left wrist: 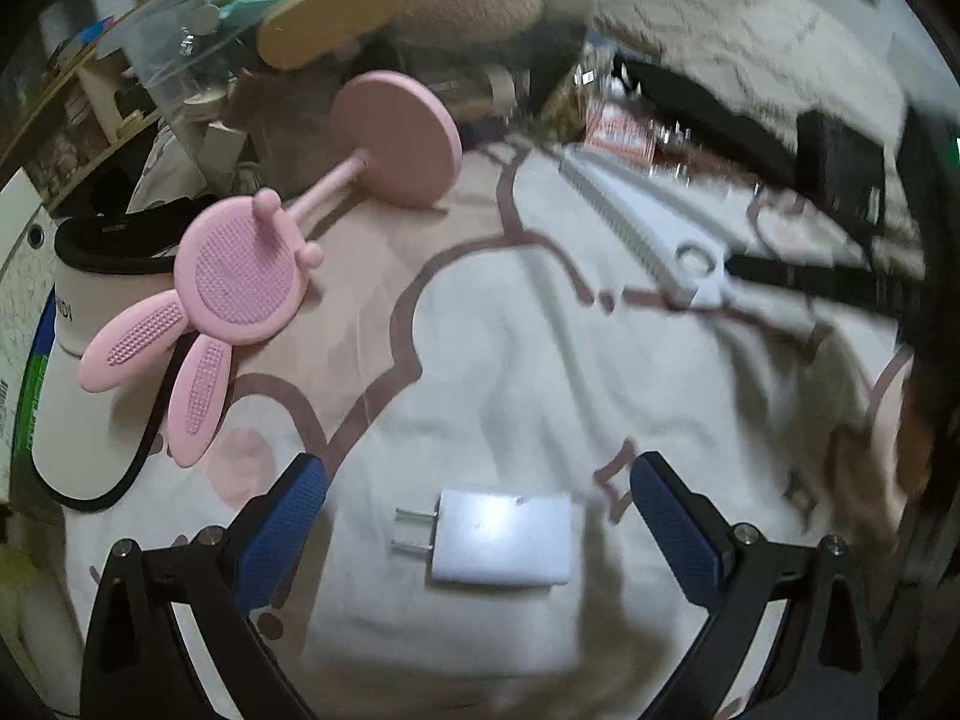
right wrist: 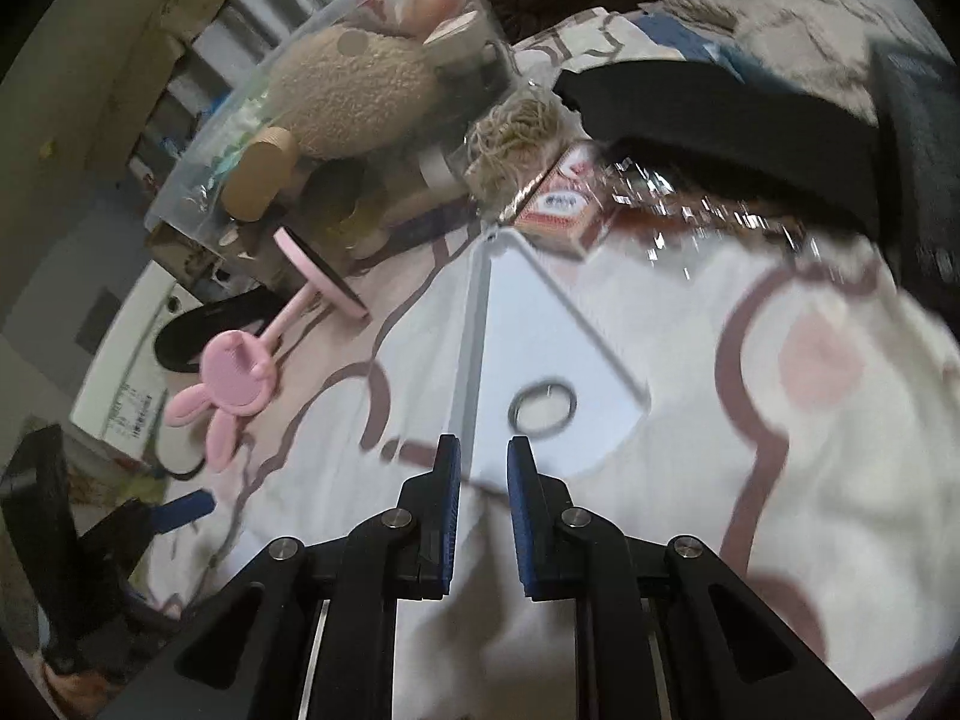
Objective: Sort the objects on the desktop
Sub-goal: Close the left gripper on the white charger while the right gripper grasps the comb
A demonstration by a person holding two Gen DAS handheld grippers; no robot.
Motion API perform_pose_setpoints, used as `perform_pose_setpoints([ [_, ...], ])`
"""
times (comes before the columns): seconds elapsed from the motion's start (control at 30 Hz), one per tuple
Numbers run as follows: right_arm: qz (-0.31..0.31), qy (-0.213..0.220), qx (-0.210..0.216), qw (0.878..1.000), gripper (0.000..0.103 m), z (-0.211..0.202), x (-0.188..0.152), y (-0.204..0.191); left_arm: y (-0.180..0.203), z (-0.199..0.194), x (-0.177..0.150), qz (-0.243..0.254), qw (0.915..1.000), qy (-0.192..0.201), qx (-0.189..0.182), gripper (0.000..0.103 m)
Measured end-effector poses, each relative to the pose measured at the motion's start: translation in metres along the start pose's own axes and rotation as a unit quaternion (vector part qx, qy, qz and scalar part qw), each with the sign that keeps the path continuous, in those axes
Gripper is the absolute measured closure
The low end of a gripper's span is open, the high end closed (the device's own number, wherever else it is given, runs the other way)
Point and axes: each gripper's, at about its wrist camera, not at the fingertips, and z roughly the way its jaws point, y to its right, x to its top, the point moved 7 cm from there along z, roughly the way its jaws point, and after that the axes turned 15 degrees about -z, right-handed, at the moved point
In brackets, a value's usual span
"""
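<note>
My left gripper is open and points down at a pale patterned cloth. A white two-pin charger plug lies flat on the cloth between its blue pads, touching neither. My right gripper is all but shut, with a thin empty slit between its pads. Just beyond its tips lies a white spiral notebook with a metal ring on its cover. A pink rabbit-shaped stand leans on its round base at the left.
A clear box holding a tan plush toy and small items stands at the back left. Beside the notebook lie a red-and-white card box, crinkled wrap and a black cloth. A white visor cap sits at the left edge.
</note>
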Motion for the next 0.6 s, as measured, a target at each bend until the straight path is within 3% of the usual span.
perform_pose_setpoints([
  [0.13, -0.022, -0.029, -0.020, 0.999, 0.086, 0.021, 0.009, 0.005, -0.004, 0.010, -0.006, 0.010, 0.9997, -0.015, 0.017, 0.003],
  [0.23, -0.049, -0.058, -0.032, 0.997, 0.086, 0.040, 0.007, 0.003, -0.005, 0.016, -0.008, 0.008, 0.9994, -0.032, 0.013, 0.015],
  [0.3, -0.081, -0.063, -0.047, 0.994, 0.086, 0.043, 0.003, -0.001, -0.004, 0.019, -0.010, 0.010, 0.9991, -0.039, 0.015, 0.018],
  [0.6, -0.072, -0.081, -0.006, 0.994, 0.087, 0.030, -0.022, 0.005, -0.001, 0.021, -0.015, 0.016, 0.9989, -0.042, 0.013, 0.025],
])
